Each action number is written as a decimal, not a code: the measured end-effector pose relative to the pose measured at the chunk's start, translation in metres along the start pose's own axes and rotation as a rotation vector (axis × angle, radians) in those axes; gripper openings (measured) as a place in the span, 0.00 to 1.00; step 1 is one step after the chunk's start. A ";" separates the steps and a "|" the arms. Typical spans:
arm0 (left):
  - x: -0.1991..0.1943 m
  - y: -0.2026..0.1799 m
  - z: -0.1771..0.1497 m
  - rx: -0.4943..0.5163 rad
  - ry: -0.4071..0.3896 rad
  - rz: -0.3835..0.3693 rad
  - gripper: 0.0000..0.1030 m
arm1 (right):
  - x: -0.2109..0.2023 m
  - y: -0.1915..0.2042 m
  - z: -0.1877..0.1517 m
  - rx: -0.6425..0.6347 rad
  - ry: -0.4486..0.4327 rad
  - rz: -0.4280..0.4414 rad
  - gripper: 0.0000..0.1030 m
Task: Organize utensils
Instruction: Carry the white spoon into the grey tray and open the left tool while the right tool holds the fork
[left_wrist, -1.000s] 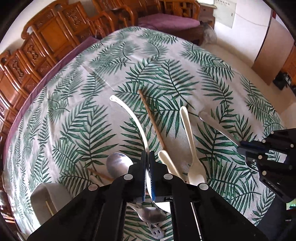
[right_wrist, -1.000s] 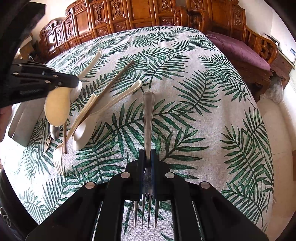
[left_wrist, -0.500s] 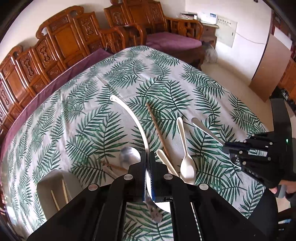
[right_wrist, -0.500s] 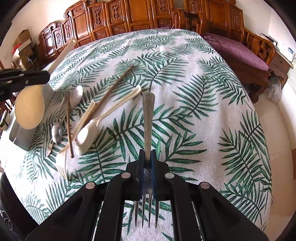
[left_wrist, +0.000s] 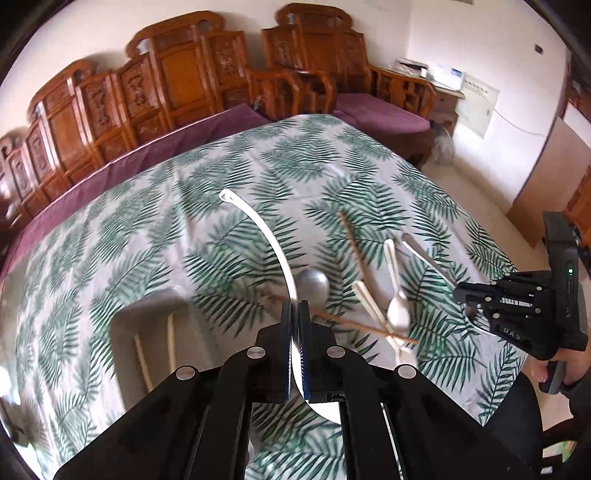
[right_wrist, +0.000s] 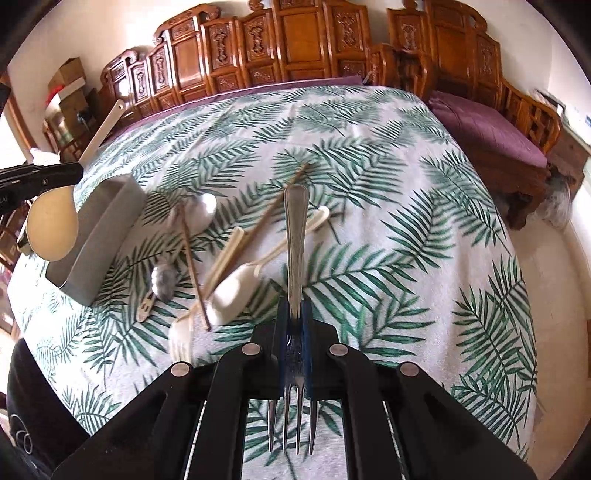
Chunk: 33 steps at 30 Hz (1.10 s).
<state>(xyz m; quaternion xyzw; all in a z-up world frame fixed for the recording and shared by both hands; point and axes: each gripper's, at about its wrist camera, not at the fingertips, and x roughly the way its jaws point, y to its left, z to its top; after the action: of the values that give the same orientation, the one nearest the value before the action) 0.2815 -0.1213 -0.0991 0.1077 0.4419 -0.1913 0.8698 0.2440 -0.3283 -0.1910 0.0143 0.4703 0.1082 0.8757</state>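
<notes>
My left gripper (left_wrist: 294, 306) is shut on a long cream serving spoon (left_wrist: 266, 236), whose curved handle arcs up over the table. In the right wrist view that spoon's bowl (right_wrist: 51, 229) hangs below the left gripper (right_wrist: 75, 172), beside the near end of the grey box (right_wrist: 103, 236). My right gripper (right_wrist: 294, 302) is shut on a metal fork (right_wrist: 296, 229), handle forward, tines toward the camera, held above the cloth. On the table lie a metal spoon (left_wrist: 312, 286), a white plastic spoon (left_wrist: 397, 310), brown chopsticks (left_wrist: 354, 251) and a white fork (right_wrist: 181, 339).
The grey box (left_wrist: 147, 332) holds pale chopsticks. A palm-leaf tablecloth (right_wrist: 406, 221) covers the table. Carved wooden chairs (left_wrist: 177, 81) line the far side, and a bench with a purple cushion (right_wrist: 487, 129) stands to the right. A person's hand (left_wrist: 554, 369) grips the right tool.
My left gripper has risen and swung left with the cream spoon, bringing the grey box into view below it. The right gripper has lifted a little with the fork.
</notes>
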 end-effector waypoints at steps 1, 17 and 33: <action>-0.003 0.007 -0.004 -0.010 0.001 0.006 0.03 | -0.002 0.004 0.001 -0.010 -0.003 0.003 0.07; -0.016 0.085 -0.045 -0.108 0.019 0.060 0.03 | -0.025 0.079 0.027 -0.124 -0.040 0.028 0.07; -0.007 0.121 -0.084 -0.192 0.014 0.049 0.21 | -0.011 0.185 0.056 -0.239 -0.017 0.094 0.08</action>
<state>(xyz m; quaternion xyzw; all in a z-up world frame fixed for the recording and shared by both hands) 0.2682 0.0197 -0.1405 0.0361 0.4613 -0.1260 0.8775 0.2517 -0.1455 -0.1271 -0.0672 0.4456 0.2042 0.8691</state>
